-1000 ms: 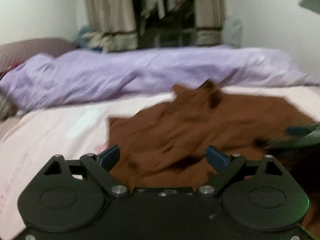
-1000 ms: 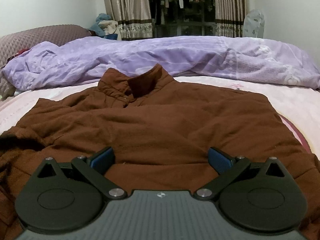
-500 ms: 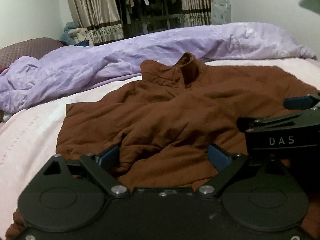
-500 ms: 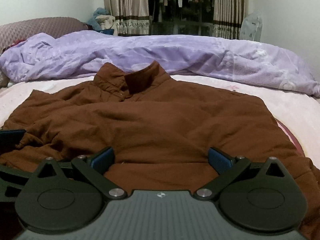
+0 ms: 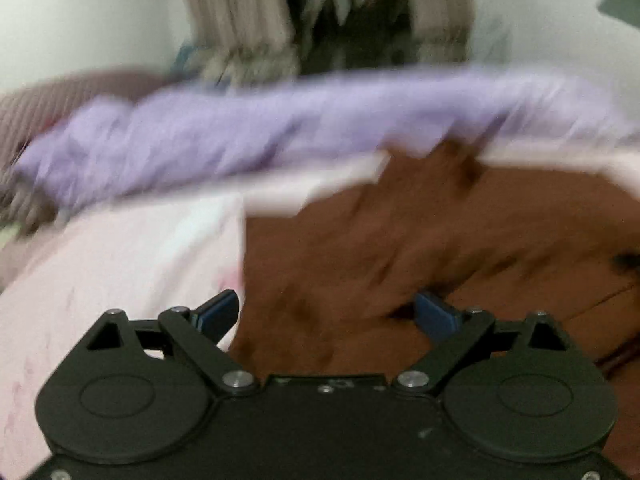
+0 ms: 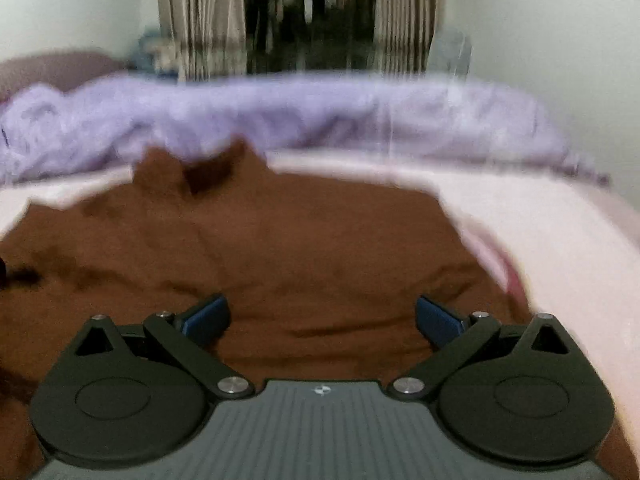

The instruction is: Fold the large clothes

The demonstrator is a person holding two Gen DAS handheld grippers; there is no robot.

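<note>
Fingers on the left gripper (image 5: pixel 326 314) have just been opening and stand wide, brown cloth bunched between them but, as far as the blur shows, not pinched. Right gripper (image 6: pixel 322 316) is spread wide too, holding nothing. Brown jacket (image 6: pixel 280 248) lies spread on the pink sheet (image 6: pixel 540 240), collar toward the purple duvet (image 6: pixel 280 116) at the bed's far edge. Risk: closing over rumpled layers grabs several at once, so the fold goes crooked.

Matt brown cloth jacket (image 6: pixel 304 248), soft-looking.
</note>
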